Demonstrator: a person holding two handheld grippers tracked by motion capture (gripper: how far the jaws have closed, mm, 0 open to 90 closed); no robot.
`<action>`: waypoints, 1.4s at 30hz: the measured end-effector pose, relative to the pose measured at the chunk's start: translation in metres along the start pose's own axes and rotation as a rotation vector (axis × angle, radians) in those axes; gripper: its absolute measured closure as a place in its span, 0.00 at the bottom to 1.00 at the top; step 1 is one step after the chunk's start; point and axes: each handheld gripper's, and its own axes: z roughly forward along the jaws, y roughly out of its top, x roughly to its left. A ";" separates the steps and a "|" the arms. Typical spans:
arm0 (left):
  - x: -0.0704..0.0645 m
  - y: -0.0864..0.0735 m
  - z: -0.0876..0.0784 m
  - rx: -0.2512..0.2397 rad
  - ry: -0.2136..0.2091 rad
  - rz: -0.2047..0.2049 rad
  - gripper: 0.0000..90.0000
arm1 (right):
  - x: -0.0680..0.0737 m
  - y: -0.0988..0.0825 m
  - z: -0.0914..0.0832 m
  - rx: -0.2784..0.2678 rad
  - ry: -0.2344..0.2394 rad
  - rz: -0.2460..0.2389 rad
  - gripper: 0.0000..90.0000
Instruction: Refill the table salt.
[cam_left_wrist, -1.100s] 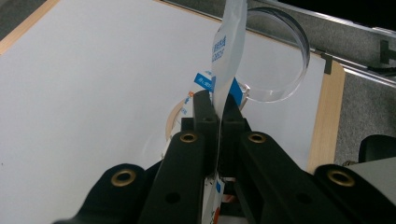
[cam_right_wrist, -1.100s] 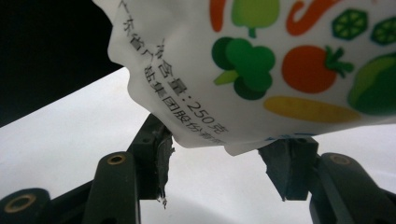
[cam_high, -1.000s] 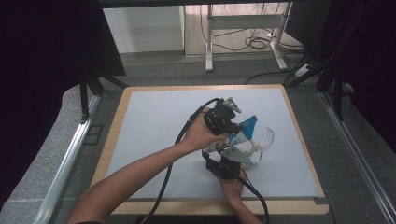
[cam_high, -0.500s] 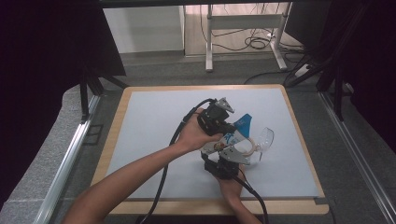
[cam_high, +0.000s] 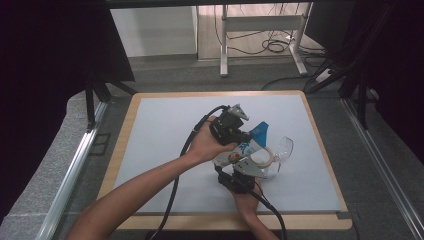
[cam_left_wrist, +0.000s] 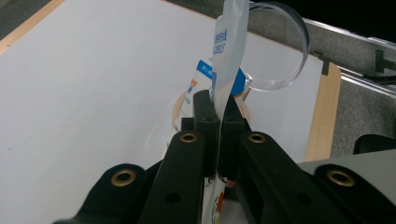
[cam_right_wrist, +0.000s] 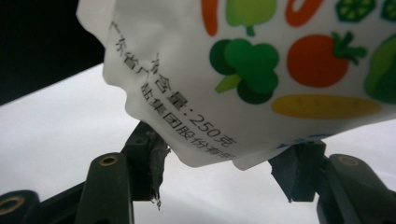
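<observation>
Left gripper (cam_left_wrist: 218, 122): jaws closed flat on the thin upper part of a printed pouch (cam_high: 239, 151), the film pinched edge-on between the pads; in the high view the left hand (cam_high: 207, 143) holds it above the middle of the white mat (cam_high: 160, 130), right of centre. Right gripper (cam_right_wrist: 219, 175): jaws about half spread and just closing a little, the pouch's lower corner with the vegetable print (cam_right_wrist: 261, 74) hanging between them; the left pad seems to brush the film, the far pad stands apart, so I judge no grip there, though this close view leaves contact uncertain. A clear plastic container (cam_high: 280, 150) lies tipped on the mat just beside the pouch, with a pale ring (cam_high: 262, 157) at its mouth. Risks, as judged: the single pinch is on slick film, so a tug from the right gripper could slide it out or tear it. If the right jaws shut off-centre they catch only the corner and crumple it. The pouch swinging could knock the light container, which would roll toward the mat edge.
</observation>
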 end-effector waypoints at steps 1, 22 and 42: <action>0.001 0.001 0.001 0.005 0.000 -0.002 1.00 | 0.001 0.001 -0.001 -0.001 0.006 0.001 0.48; 0.011 0.023 0.019 0.089 -0.001 -0.003 1.00 | 0.004 0.013 -0.007 -0.017 0.133 0.150 0.51; 0.010 0.037 0.038 0.183 0.051 0.022 1.00 | -0.001 0.019 -0.006 -0.029 0.183 0.223 0.52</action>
